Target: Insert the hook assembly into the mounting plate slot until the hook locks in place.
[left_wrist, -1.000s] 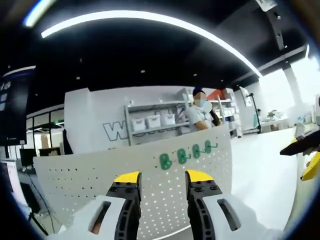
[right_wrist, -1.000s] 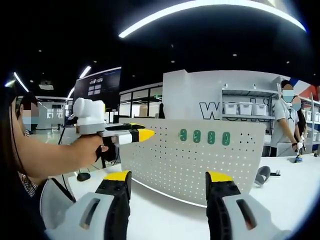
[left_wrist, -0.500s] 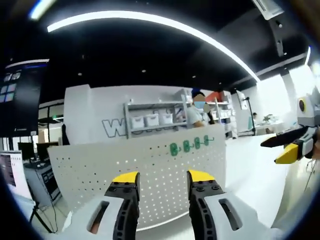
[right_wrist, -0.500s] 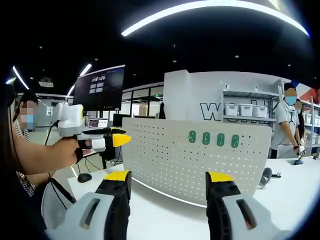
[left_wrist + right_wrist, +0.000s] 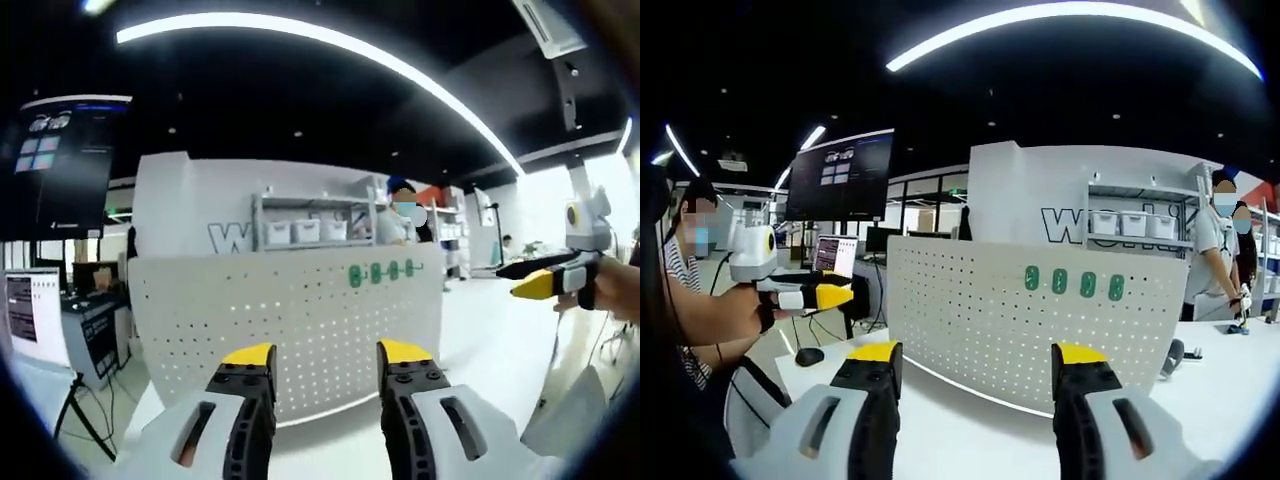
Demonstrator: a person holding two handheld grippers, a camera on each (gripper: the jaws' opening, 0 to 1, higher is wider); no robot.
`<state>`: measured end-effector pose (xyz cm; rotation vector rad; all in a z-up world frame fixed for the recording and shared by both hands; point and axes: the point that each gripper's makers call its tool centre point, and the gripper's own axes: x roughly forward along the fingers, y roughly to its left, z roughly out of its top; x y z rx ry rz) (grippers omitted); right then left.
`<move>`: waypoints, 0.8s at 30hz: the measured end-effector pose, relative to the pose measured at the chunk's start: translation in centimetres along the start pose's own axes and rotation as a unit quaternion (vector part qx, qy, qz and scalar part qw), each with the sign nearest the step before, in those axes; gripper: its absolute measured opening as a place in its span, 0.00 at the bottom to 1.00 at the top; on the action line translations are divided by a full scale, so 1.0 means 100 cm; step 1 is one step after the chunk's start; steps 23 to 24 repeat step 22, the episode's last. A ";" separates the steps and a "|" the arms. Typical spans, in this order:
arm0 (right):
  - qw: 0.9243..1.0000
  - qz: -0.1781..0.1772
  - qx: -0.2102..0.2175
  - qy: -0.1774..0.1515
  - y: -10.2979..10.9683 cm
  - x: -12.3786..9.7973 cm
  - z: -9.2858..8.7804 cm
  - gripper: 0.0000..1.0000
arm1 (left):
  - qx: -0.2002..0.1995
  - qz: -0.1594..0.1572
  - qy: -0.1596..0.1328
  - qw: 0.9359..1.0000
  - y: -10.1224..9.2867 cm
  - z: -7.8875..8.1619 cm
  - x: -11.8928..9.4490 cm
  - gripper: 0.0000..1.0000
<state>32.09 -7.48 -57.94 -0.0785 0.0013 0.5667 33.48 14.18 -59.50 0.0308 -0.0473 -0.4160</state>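
- Four green plastic hooks (image 5: 1072,283) sit in a row near the top edge of the white perforated metal mounting plate (image 5: 980,330), right of its centre in the right gripper view; in the left gripper view the same green row (image 5: 382,272) is at the plate's (image 5: 250,320) upper right.
- Plate stands upright on the white glossy tabletop (image 5: 980,430), lower edge touching it; tabletop reflects the plate and ceiling light.
- Left tongs (image 5: 324,353): yellow-tipped black jaws apart, nothing between them, pointed at the plate, well short of it. Also seen from the right gripper view at far left (image 5: 835,295), held in a hand (image 5: 745,315), tips look together from that side angle.
- Right tongs (image 5: 977,352): jaws apart, empty, aimed at the plate's lower part. In the left gripper view they show at the right edge (image 5: 535,285), held off to the plate's side.
- A small dark object (image 5: 1168,352) lies on the tabletop right of the plate; can't tell what it is.
- Room behind: white wall with large dark lettering (image 5: 1065,222), metal shelf unit w/ white storage bins (image 5: 1125,218), big dark wall monitor (image 5: 840,175), black ceiling w/ long curved light strip (image 5: 1070,20).
- Two people (image 5: 1215,255) stand by the shelves; another person (image 5: 685,270) at far left holds the tongs.
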 end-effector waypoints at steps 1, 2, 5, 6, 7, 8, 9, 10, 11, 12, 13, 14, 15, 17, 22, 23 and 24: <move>1.000 0.000 0.000 0.000 0.001 0.000 0.000 0.59 | -0.004 -0.002 0.000 1.000 0.000 -0.001 -0.003 0.42; 1.000 0.002 0.000 -0.001 0.002 0.000 0.001 0.60 | -0.011 -0.004 0.000 1.000 0.000 -0.002 -0.005 0.42; 1.000 0.003 0.000 -0.005 0.005 -0.001 0.001 0.60 | -0.025 -0.013 0.005 1.000 -0.003 -0.006 -0.011 0.45; 1.000 0.004 -0.001 -0.008 0.006 -0.002 0.002 0.61 | -0.028 -0.018 0.005 0.999 -0.005 -0.007 -0.014 0.45; 1.000 0.005 -0.001 -0.009 0.007 -0.002 0.002 0.61 | -0.031 -0.022 0.005 0.999 -0.006 -0.007 -0.016 0.46; 1.000 0.007 -0.003 -0.011 0.009 -0.003 0.002 0.62 | -0.035 -0.027 0.007 0.999 -0.007 -0.008 -0.017 0.47; 1.000 0.007 -0.003 -0.012 0.009 -0.003 0.002 0.63 | -0.039 -0.032 0.009 0.999 -0.008 -0.009 -0.019 0.50; 1.000 0.006 -0.005 -0.016 0.009 -0.005 0.003 0.63 | -0.040 -0.043 0.012 0.998 -0.011 -0.011 -0.019 0.53; 1.000 0.006 -0.006 -0.019 0.009 -0.006 0.004 0.64 | -0.043 -0.049 0.017 0.998 -0.014 -0.012 -0.020 0.56; 1.000 0.006 -0.005 -0.024 0.009 -0.008 0.005 0.65 | -0.043 -0.052 0.020 0.998 -0.015 -0.013 -0.020 0.59; 1.000 0.005 -0.004 -0.029 0.008 -0.009 0.006 0.66 | -0.044 -0.058 0.023 0.997 -0.018 -0.014 -0.021 0.61; 0.999 0.005 -0.004 -0.033 0.007 -0.011 0.007 0.68 | -0.048 -0.064 0.024 0.997 -0.020 -0.015 -0.022 0.63; 0.999 0.004 -0.004 -0.035 0.006 -0.012 0.008 0.69 | -0.050 -0.068 0.026 0.996 -0.022 -0.016 -0.022 0.65; 0.999 -0.001 -0.006 -0.040 0.004 -0.014 0.009 0.72 | -0.047 -0.077 0.032 0.995 -0.027 -0.018 -0.023 0.70; 0.999 -0.006 -0.007 -0.047 0.000 -0.016 0.009 0.78 | -0.056 -0.094 0.041 0.993 -0.034 -0.020 -0.023 0.80; 0.999 -0.006 -0.007 -0.047 0.000 -0.016 0.009 0.78 | -0.056 -0.094 0.041 0.993 -0.034 -0.020 -0.023 0.80; 0.999 -0.006 -0.007 -0.047 0.000 -0.016 0.009 0.78 | -0.056 -0.094 0.041 0.993 -0.034 -0.020 -0.023 0.80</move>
